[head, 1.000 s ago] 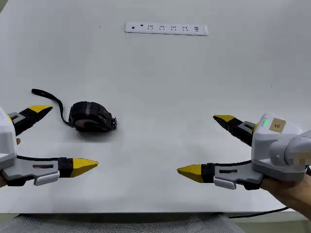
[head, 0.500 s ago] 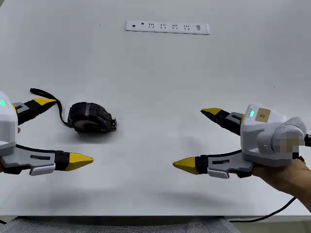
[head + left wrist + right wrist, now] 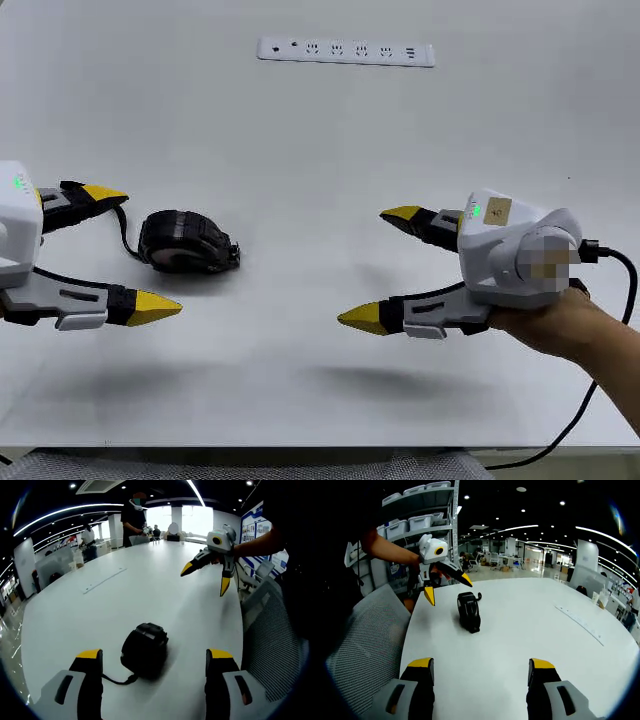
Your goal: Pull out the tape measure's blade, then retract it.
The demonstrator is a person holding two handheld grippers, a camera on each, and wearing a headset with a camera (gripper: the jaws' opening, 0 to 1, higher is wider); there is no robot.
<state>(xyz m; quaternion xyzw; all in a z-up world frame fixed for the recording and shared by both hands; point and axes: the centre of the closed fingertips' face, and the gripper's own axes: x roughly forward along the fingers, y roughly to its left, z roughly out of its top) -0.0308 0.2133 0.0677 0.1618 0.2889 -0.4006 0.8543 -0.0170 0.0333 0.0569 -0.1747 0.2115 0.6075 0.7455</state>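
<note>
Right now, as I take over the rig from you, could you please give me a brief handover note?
Left gripper: open, pointed at the tape measure, not touching it.
Right gripper: open, empty, held over the white table, well apart from the tape measure.
Tape measure: on the table, blade in, black strap trailing toward the left gripper.
Done: nothing yet.
Left to do: grip the case, pull the blade out, retract it.

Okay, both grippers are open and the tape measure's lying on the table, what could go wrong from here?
The wrist strap runs by the left gripper, so closing may pinch strap rather than the tape measure. It lies loose on the smooth table; a one-sided nudge could slide it. The blade end looks small, so the right gripper might slip off.
</note>
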